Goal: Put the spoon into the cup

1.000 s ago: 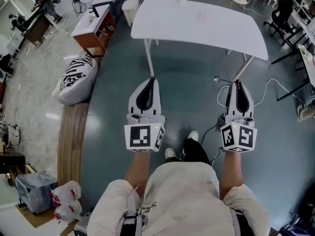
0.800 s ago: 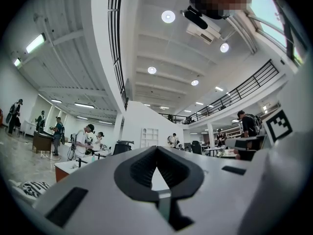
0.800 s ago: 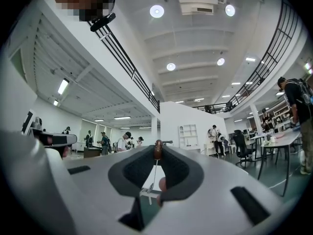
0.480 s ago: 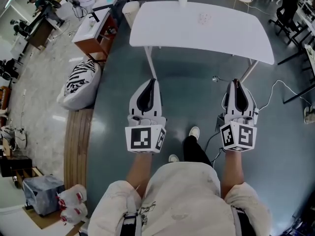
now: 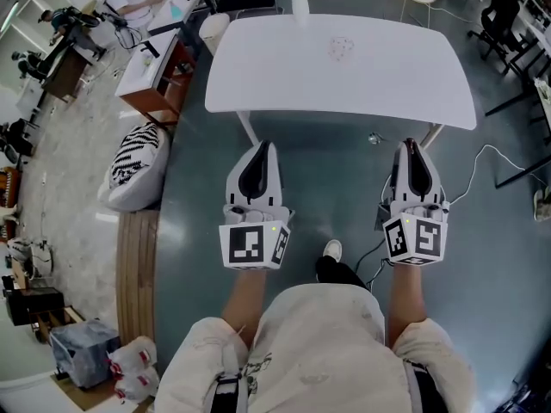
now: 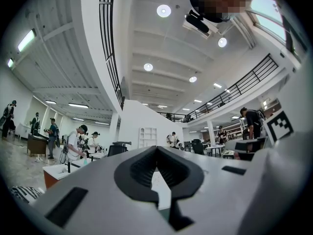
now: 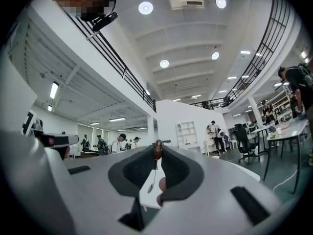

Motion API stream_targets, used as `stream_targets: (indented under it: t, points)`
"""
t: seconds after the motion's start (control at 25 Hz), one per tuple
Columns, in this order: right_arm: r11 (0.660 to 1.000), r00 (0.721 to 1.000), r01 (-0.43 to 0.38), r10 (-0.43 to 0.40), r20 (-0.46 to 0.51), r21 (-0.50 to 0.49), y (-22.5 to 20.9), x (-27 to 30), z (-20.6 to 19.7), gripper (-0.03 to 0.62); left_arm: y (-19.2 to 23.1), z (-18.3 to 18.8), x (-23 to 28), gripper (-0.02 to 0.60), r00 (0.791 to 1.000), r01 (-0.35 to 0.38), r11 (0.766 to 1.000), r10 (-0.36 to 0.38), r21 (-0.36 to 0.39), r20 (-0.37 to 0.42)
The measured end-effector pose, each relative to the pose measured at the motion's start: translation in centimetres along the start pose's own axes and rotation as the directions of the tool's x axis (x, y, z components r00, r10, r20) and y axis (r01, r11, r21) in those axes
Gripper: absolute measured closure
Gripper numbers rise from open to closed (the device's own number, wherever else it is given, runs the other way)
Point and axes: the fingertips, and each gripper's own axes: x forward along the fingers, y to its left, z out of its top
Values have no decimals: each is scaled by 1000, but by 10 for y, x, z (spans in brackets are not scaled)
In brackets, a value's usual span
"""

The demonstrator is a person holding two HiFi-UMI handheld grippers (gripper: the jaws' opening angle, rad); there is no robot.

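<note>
At a white table [image 5: 405, 76], I hold 2 grippers out in front of me, side by side and short of its near edge. My right gripper [image 5: 411, 144] has its jaws almost together, pinching the brown end of the spoon [image 7: 157, 152] at their tips. The spoon's thin shaft and small bowl hang back inside the opening between the jaws. My left gripper [image 5: 262, 144] has its jaws closed tip to tip, with nothing between them. What looks like the clear cup [image 5: 342, 48] stands on the far half of the table, well apart from both grippers and too faint to make out clearly. 1 white vase [image 5: 299, 3] sits at the table's far edge.
</note>
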Motion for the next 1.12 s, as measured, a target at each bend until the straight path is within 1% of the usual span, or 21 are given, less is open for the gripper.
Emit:
stream_targets:
  t: [0.24,0.56,0.72,0.92,1.12]
  points:
    - [1000,1000,2,-2,-2,23,-56,45,-2,565,-29,-6,66,578,1000,6,1000,-6,11,-3]
    - [999,1000,-3,4,-27,54,-96,89,-18,565,-44,-21,121,578,1000,4,1000,-3,15,-28]
    - [998,999,-5,7,-42,60,-94,114,-33,565,-30,-34,140,578,999,0,1000,0,11,-40]
    - [998,999,-3,6,-37,65,-87,151,-45,565,-4,-52,169,578,999,3,1000,-3,3,-42]
    - [999,999,-13,14,-30,45,-70,211,-44,565,38,-51,213,578,1000,2,1000,-2,-3,-24]
